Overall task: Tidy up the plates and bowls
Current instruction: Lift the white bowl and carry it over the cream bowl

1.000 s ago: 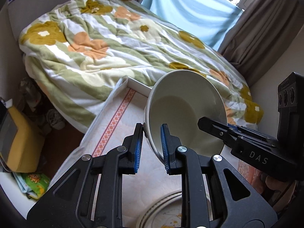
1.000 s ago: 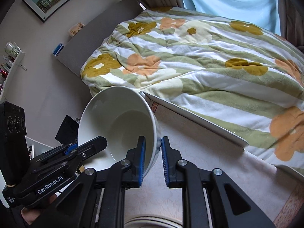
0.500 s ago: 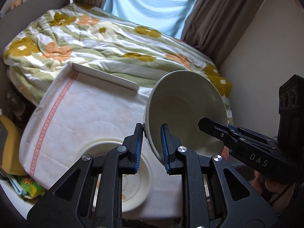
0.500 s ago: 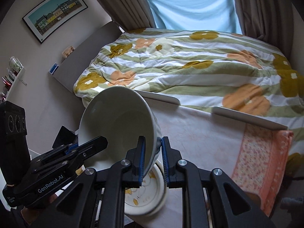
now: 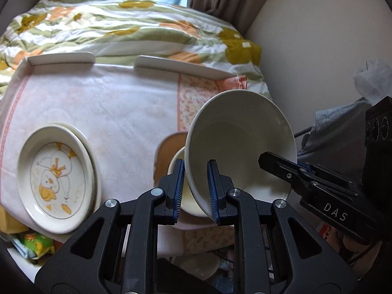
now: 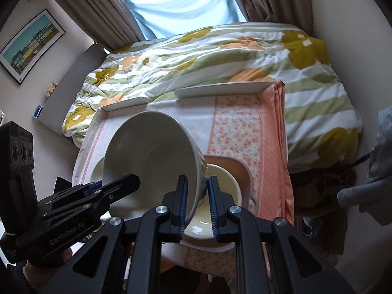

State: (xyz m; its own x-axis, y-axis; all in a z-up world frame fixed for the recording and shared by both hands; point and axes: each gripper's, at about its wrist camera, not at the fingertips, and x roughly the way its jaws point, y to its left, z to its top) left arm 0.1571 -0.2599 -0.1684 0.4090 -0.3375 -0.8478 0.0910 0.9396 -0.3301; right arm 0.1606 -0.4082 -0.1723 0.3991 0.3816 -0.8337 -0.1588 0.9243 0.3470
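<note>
Far left on the cloth-covered tray table point(image 5: 117, 103): a stack of plates, the top duck-print plate point(image 5: 55, 178) near the table's left edge. Your left gripper point(image 5: 195, 188) is clamped on the near-left rim of the large white bowl point(image 5: 240, 142), one pad inside and one outside. The bowl is tilted, mouth toward you, raised off the table. Below it, at the near edge, a smaller cream bowl point(image 6: 226, 183) sits on a tan tray point(image 6: 241, 171), partly hidden by the big bowl. Your right gripper point(image 6: 198, 201) is closed on the big bowl's opposite rim. Further right, a pink floral cloth point(image 6: 245, 127) runs down the table's right side. Beyond, a flowered quilt point(image 6: 220, 56) covers the bed.
</note>
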